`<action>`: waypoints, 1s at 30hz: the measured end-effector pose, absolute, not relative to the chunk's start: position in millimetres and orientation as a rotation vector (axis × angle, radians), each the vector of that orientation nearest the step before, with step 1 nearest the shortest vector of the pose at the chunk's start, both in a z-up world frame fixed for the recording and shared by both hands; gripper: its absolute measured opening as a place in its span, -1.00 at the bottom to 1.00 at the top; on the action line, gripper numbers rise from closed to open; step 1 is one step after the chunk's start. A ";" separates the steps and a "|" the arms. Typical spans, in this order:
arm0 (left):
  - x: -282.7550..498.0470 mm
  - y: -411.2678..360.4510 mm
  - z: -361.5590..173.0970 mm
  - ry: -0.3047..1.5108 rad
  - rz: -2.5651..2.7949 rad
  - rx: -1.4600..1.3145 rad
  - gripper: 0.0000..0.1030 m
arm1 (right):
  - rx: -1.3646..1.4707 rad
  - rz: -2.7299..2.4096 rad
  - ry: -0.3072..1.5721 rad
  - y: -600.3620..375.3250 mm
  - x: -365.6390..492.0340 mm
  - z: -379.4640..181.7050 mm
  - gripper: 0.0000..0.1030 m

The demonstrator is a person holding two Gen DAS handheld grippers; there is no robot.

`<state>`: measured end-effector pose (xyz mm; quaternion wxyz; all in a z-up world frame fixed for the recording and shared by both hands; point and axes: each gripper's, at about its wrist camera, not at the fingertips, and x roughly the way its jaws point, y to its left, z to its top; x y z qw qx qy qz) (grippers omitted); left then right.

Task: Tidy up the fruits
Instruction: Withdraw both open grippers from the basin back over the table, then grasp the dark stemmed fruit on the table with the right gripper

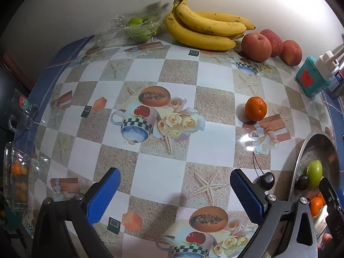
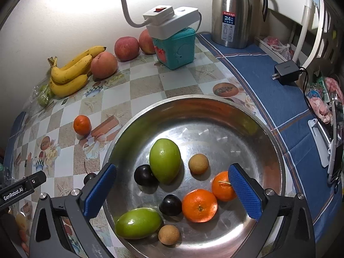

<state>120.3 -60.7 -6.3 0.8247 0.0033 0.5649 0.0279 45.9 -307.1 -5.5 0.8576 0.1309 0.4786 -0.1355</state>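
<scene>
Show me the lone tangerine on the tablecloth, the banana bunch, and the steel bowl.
Lone tangerine (image 1: 255, 108): left wrist view, middle of its peel.
Banana bunch (image 1: 206, 29): left wrist view, middle banana's side.
Steel bowl (image 2: 193, 97): right wrist view, far rim.

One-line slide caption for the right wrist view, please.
Open right gripper hovers above steel bowl of mixed fruit; one orange sits outside.

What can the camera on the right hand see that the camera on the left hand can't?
Only the right wrist view shows the whole inside of the metal bowl: two small brown fruits, two oranges, plus the steel jug and black charger. Only the left wrist view shows glass mugs at the table edge. Both show the bananas, apples, loose orange and teal box.
</scene>
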 end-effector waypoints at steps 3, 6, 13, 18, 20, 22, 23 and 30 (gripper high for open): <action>120.5 -58.3 -5.9 1.204 0.056 0.002 1.00 | 0.257 -0.279 1.015 -304.2 46.5 -6.5 1.00; 120.7 -56.3 -5.6 1.210 0.046 0.012 1.00 | 0.252 -0.271 1.023 -302.2 47.0 -7.8 1.00; 122.8 -36.9 5.2 1.169 0.099 0.054 1.00 | 0.272 -0.187 1.002 -285.1 48.0 1.0 1.00; 122.3 -22.5 7.0 1.169 0.119 0.071 1.00 | 0.195 -0.097 1.002 -248.7 53.2 5.6 1.00; 121.9 -18.5 7.4 1.170 0.118 0.068 1.00 | 0.162 -0.062 1.003 -234.0 55.5 6.6 1.00; 121.7 -14.6 8.7 1.167 0.124 0.069 1.00 | 0.136 -0.028 1.012 -219.2 58.1 5.3 1.00; 121.4 -12.9 9.4 1.165 0.126 0.068 1.00 | 0.133 -0.017 1.020 -214.9 59.4 4.1 1.00; 121.9 0.2 11.4 1.162 0.137 0.037 1.00 | 0.118 0.052 1.086 -184.6 71.5 -5.4 1.00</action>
